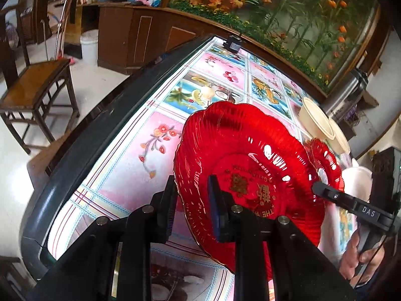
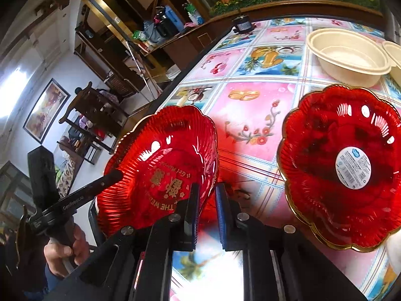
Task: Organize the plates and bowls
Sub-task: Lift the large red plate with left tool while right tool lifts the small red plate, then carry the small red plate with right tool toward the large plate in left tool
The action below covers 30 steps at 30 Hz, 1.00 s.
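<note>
Risk: red scalloped translucent plastic plate [image 1: 240, 165], rim pinched in left claw [image 1: 193, 208], tips off tabletop [image 1: 120, 160] edge as narrow-gapped right claw [image 2: 206, 210] grips nothing.

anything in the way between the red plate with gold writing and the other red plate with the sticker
Nothing visible. Only bare tablecloth lies between the plate with gold writing and the plate with the sticker. The cream bowls sit farther back, beyond the plate with the sticker, off that path.
</note>
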{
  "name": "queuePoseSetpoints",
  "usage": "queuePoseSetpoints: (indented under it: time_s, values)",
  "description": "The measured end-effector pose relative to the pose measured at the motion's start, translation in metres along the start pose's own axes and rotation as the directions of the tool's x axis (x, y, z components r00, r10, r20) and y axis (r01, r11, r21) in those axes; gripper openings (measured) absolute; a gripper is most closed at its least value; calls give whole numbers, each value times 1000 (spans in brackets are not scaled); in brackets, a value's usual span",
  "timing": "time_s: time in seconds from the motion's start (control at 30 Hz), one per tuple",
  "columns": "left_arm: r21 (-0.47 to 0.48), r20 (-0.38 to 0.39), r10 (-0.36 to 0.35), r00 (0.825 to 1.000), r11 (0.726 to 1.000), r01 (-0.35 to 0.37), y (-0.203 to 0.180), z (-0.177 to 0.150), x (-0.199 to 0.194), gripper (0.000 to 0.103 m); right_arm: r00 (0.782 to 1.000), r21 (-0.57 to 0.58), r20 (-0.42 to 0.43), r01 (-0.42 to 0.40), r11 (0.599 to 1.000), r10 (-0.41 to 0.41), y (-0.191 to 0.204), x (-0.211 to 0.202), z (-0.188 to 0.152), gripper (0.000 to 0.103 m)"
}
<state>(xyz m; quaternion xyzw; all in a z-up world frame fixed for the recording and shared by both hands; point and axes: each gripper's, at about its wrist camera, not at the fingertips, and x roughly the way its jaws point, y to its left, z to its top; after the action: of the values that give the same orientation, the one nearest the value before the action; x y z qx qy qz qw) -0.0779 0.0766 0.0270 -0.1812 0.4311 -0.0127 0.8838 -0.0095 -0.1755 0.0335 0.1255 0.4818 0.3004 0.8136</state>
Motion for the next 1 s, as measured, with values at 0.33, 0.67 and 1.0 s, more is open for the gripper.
queuePoseSetpoints:
  time_s: [0.33,0.67,1.0]
  values:
    - [-6,76,37,996,999,-36,5,3,-25,54,1000,37,15,-28,999,27,-7,-10,5,19]
    - [61,78,-11,997,998,6,-29,4,-36,54,994,117,108,4,993,-17,-36,-39,16,20]
    - [189,-12,-149,989,971,149,-113,8,-23,53,945,359,229,142,923,-235,-109,-89,22,32]
